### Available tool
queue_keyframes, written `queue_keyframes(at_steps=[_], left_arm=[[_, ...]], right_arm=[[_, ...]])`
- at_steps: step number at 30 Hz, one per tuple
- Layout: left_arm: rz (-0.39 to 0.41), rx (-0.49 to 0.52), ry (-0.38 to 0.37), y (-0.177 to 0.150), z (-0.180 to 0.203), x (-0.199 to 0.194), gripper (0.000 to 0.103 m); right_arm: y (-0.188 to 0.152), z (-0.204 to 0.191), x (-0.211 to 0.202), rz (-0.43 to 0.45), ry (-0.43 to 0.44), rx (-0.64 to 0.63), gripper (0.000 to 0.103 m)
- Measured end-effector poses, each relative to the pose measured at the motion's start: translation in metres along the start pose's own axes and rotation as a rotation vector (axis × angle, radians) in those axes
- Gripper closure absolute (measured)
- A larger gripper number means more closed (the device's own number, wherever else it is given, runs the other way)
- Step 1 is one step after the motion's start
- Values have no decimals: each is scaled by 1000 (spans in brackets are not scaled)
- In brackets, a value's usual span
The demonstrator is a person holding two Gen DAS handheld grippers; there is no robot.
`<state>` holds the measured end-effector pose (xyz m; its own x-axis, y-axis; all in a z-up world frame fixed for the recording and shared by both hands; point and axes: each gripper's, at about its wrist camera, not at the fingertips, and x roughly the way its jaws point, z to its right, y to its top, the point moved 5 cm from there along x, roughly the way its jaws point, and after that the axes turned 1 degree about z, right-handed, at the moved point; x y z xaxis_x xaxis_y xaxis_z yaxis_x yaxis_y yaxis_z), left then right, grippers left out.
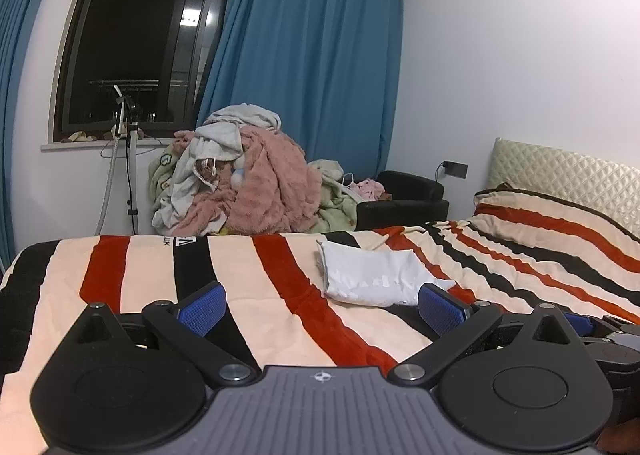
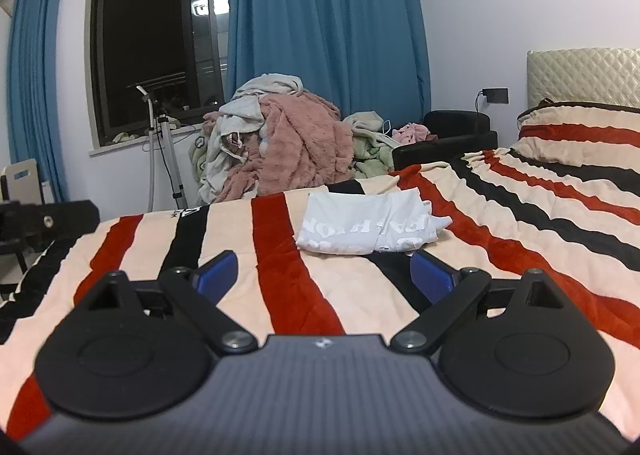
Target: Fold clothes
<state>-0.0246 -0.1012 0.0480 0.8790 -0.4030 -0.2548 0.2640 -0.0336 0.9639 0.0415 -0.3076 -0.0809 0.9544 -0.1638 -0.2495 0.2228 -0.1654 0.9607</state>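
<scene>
Both grippers, left point(image 1: 322, 305) and right point(image 2: 323, 275), hover spread wide and empty above the striped blanket point(image 1: 256, 295). Just beyond lies a white shirt point(image 2: 366, 229), seemingly folded. Next likely calls for fetching another from the pile point(image 2: 280, 143) beyond.

A folded shirt point(image 2: 368, 227) lies on the bed point(image 2: 280, 275), ahead of both grippers and toward the bed's far edge. Behind the bed, a heap of clothes point(image 2: 280, 143) sits before the curtain point(image 2: 320, 23). Left of the heap stands a tripod point(image 2: 168, 159) under the window point(image 2: 156, 39). Right of the heap is an armchair point(image 2: 448, 139); further right, the headboard point(image 2: 584, 75) with a pillow point(image 2: 580, 135) before it.
</scene>
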Motion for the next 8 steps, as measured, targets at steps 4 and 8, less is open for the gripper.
queue_keyframes(at_steps=[4, 8], left_arm=[[-10, 20, 24, -3, 1, 0, 0], [-18, 27, 40, -6, 2, -1, 0]], right_arm=[[0, 1, 0, -1, -2, 5, 8], [1, 1, -1, -2, -4, 9, 8]])
